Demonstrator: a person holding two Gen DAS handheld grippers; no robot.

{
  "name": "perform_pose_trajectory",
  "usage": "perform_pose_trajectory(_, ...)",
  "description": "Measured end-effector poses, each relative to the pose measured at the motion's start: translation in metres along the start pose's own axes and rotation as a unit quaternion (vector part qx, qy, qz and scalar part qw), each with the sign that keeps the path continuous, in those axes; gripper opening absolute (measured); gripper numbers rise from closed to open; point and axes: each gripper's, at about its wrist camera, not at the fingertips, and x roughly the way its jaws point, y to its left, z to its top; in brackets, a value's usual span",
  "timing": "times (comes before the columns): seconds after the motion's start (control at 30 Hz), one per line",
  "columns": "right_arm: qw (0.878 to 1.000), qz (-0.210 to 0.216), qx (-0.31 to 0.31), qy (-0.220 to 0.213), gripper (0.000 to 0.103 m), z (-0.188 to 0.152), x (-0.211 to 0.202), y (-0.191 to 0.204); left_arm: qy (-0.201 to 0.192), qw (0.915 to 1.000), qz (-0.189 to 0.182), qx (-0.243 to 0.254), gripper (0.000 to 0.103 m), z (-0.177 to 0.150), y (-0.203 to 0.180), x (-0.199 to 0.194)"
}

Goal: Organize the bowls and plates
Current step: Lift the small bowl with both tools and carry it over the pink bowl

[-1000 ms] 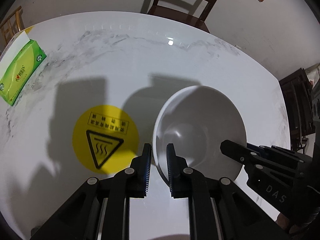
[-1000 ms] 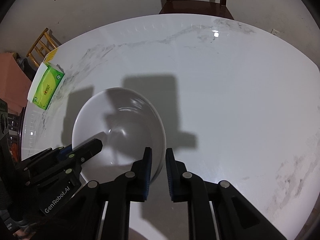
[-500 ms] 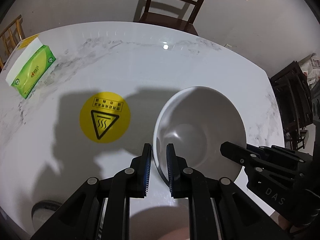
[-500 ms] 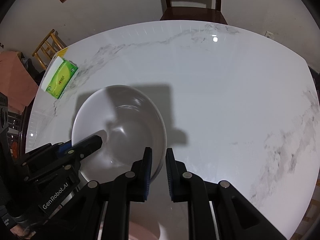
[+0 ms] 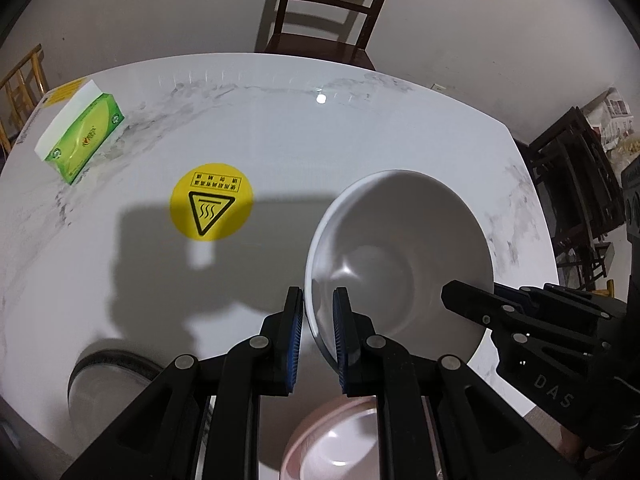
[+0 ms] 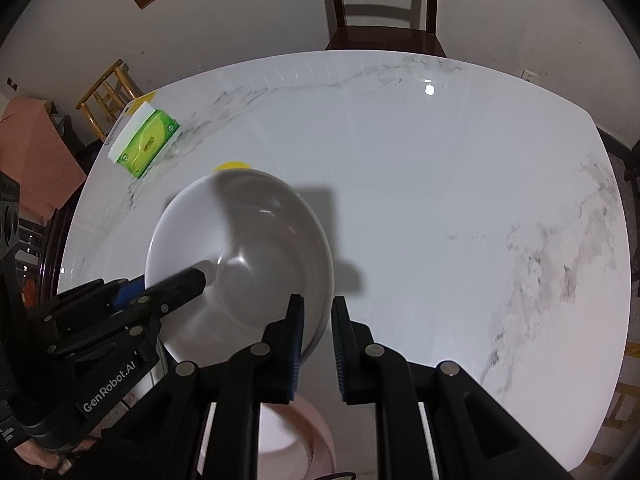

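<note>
Tissue box (image 5: 82,136), green and white, is lying at the far left of the white marble table (image 5: 360,136), near its edge. Right of it, a round yellow warning sticker (image 5: 212,202) is sitting flat on the tabletop. Below the sticker, at the near left edge of the left wrist view, a round dish with a dark rim (image 5: 108,380) is showing partly behind the gripper frame.

Left gripper (image 5: 317,336) is pinching the left rim of a large white bowl (image 5: 404,256), one blue pad outside the wall and one inside, the jaws pressed close on the thin rim. The bowl is hanging clear above the table, right of the sticker and tilted so that its hollow faces the cameras. Directly beneath it, at the bottom edge of the frame, a pink bowl (image 5: 336,440) is resting on the table.

Right gripper (image 6: 317,336) is gripping the opposite rim of the same white bowl in the same manner, its jaws likewise drawn nearly together on the wall. Each gripper is appearing in the other's view, reaching onto the bowl's far side.

Beyond the table's far edge a dark wooden chair (image 5: 320,12) is standing against the wall.
</note>
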Motion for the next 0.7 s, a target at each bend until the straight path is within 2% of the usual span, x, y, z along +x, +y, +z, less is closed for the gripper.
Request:
perform_pose_trajectory(0.43, 1.000, 0.000, -0.014, 0.003, 0.015, -0.062, -0.025, 0.015, -0.008, 0.9997, 0.006, 0.021, 0.012, -0.051, -0.008, -0.035)
perform_pose_trajectory(0.7, 1.000, -0.008, -0.025, 0.014, 0.015, -0.096, -0.031, 0.023, 0.008, 0.9996, 0.000, 0.026, 0.012, -0.084, -0.011, -0.043)
